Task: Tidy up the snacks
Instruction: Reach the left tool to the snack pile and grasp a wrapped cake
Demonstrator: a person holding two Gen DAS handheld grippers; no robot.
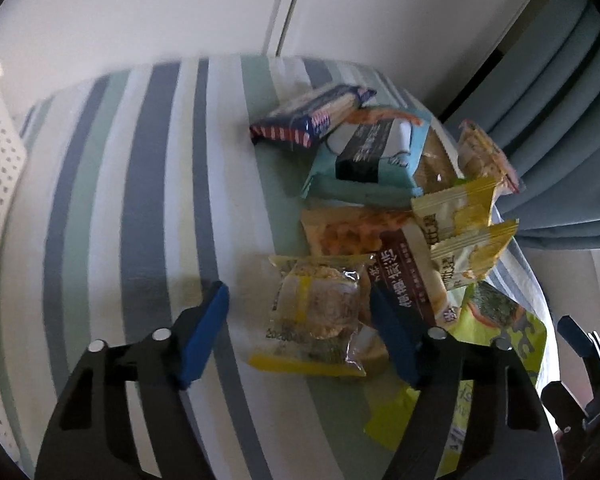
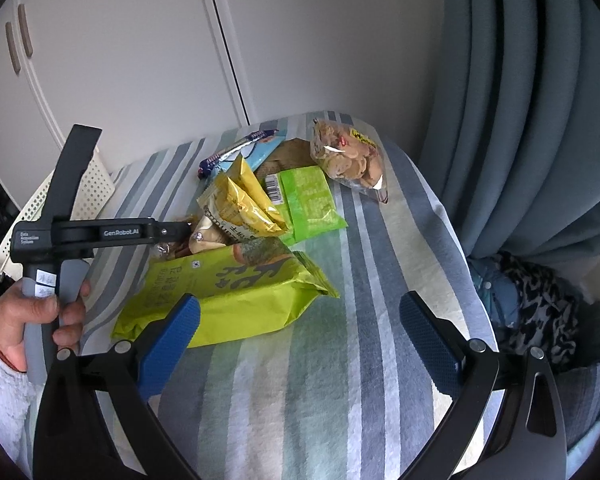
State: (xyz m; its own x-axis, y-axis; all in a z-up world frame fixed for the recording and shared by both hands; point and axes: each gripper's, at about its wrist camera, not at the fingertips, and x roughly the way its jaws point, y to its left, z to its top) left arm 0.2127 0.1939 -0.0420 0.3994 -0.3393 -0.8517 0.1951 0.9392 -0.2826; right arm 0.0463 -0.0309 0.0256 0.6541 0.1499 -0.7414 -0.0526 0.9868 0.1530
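A pile of snack packets lies on the striped cloth [image 1: 140, 200]. My left gripper [image 1: 298, 296] is open, low over the cloth. A clear rice-cake packet with a yellow band [image 1: 320, 312] lies between its fingers, close to the right pad and apart from the left one. Behind it are a brown-and-white packet [image 1: 404, 272], two small yellow packets [image 1: 460, 208], a light-blue packet [image 1: 372, 156] and a blue striped cracker packet [image 1: 312, 116]. My right gripper [image 2: 300, 302] is open and holds nothing. Its left pad is beside the big lime-green bag [image 2: 228, 296].
A white perforated basket [image 2: 92, 192] stands at the left edge of the cloth. A cookie bag [image 2: 348, 160] and a flat green packet [image 2: 308, 200] lie at the back. A blue curtain [image 2: 520, 120] hangs right, white cabinet doors [image 2: 120, 60] behind. A hand [image 2: 40, 312] holds the left gripper's handle.
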